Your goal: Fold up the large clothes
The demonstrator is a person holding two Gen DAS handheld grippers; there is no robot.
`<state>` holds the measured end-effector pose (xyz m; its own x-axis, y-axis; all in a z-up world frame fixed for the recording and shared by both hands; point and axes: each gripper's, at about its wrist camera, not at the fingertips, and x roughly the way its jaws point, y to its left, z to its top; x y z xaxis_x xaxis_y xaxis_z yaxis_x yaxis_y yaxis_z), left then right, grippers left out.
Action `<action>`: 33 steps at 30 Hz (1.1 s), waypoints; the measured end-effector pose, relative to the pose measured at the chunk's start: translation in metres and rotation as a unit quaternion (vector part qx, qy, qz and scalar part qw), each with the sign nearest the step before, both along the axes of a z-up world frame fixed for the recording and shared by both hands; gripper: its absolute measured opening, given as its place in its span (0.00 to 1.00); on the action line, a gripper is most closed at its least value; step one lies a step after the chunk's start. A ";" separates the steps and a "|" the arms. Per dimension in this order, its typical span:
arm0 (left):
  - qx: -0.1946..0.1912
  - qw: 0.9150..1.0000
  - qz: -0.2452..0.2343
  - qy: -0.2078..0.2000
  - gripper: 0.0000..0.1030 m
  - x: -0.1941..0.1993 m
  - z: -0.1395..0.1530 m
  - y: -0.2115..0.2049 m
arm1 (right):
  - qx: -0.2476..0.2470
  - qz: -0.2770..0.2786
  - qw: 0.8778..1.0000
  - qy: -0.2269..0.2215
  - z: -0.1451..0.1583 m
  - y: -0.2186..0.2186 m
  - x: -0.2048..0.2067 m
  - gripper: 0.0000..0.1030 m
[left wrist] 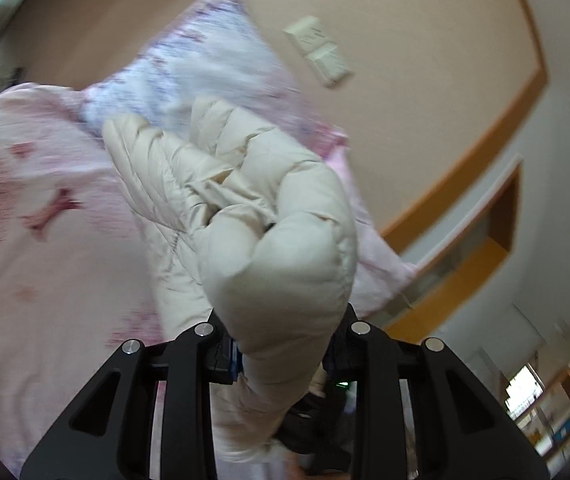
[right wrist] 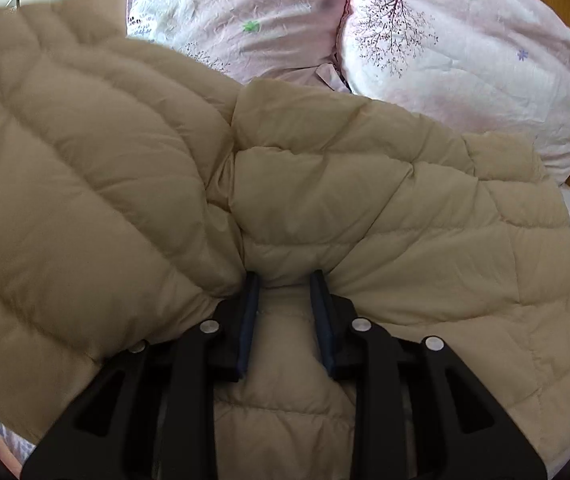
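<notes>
A beige quilted puffer jacket (right wrist: 325,200) lies spread on the bed and fills most of the right wrist view. My right gripper (right wrist: 285,280) is shut on a puffy fold of the jacket, its blue-padded fingers (right wrist: 251,312) pressed into the fabric on both sides. In the left wrist view my left gripper (left wrist: 285,344) is shut on a thick cream part of the same jacket (left wrist: 285,260) and holds it lifted above the bed; its fingertips are hidden by the fabric.
Two pink floral pillows (right wrist: 465,60) lie behind the jacket at the head of the bed. A pink patterned bed cover (left wrist: 25,220) lies to the left. A beige wall with a white switch panel (left wrist: 319,52) and an orange-trimmed recess (left wrist: 485,240) are behind.
</notes>
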<state>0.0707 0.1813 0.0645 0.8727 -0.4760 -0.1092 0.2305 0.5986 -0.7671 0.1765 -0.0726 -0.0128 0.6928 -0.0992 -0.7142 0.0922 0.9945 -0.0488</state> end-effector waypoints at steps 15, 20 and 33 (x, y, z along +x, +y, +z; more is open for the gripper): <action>0.029 0.991 -0.129 -0.004 0.28 0.042 0.007 -0.088 | 0.161 0.022 0.985 -0.057 0.033 -0.086 -0.048 0.36; 0.053 0.990 -0.134 -0.004 0.28 0.044 0.010 -0.105 | 0.111 -0.062 0.988 -0.092 0.043 -0.137 -0.099 0.39; 0.099 0.970 -0.220 0.020 0.28 0.069 0.000 -0.178 | 0.153 -0.084 0.985 -0.007 0.008 -0.178 -0.059 0.39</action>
